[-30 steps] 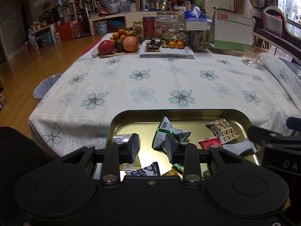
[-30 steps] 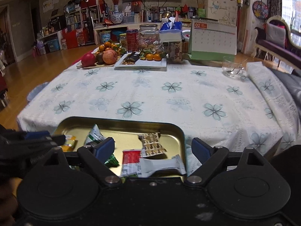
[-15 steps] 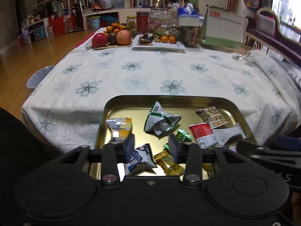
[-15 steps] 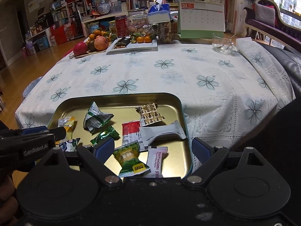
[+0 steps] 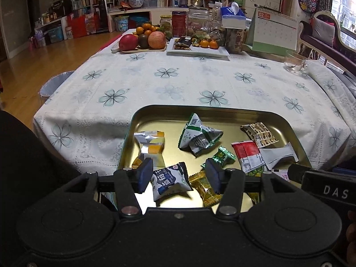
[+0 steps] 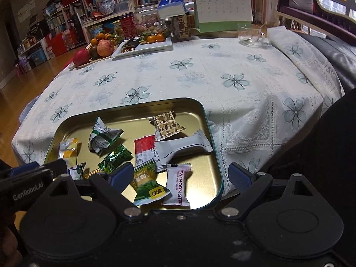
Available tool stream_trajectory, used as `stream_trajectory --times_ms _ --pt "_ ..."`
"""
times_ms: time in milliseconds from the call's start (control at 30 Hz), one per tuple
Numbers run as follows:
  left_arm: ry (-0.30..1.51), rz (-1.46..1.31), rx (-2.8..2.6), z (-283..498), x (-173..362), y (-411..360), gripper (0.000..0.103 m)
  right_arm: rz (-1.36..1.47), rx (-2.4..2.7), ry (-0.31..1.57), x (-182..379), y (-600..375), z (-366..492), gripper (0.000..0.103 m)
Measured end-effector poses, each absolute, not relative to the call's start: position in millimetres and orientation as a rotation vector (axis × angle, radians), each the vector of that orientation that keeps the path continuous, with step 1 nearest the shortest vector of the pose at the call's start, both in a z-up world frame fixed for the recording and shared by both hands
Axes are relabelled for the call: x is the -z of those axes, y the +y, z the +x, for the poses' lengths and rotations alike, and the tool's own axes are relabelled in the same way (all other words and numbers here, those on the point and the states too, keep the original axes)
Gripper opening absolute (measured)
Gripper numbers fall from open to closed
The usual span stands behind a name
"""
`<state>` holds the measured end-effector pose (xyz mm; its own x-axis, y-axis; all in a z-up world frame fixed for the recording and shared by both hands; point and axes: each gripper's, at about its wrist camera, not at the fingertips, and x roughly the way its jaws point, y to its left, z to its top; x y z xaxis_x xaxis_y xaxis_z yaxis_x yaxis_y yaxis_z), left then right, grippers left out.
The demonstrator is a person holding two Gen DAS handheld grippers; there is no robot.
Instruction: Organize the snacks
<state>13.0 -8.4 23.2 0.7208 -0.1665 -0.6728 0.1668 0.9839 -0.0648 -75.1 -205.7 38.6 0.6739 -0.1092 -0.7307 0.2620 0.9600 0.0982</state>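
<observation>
White snack bar (image 6: 182, 148) lies crosswise in tray (image 6: 213, 155).

Left hand-held gripper (image 5: 179, 175): matte black body, round silver screws, dark blue pads. Right hand-held gripper (image 6: 181, 174) matches, lightly dust-speckled.

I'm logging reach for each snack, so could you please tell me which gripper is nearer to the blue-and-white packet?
Left. The left gripper has its jaws on either side of the blue-and-white packet; the right gripper is over the tray's other end.
</observation>
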Motion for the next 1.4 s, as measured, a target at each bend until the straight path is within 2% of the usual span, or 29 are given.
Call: stream_trajectory --times_ms 200,733,1400 --pt "0.763 0.014 0.184 14 -19 -11 0.058 0.245 0.207 0.814 -36 -212 -73 0.096" --pt "0.766 0.058 0.167 14 -17 -16 0.058 0.108 0.208 0.789 -36 -193 -73 0.097" --pt "0.773 0.058 0.153 15 -15 -15 0.058 0.082 0.213 0.786 -36 -189 -72 0.099"
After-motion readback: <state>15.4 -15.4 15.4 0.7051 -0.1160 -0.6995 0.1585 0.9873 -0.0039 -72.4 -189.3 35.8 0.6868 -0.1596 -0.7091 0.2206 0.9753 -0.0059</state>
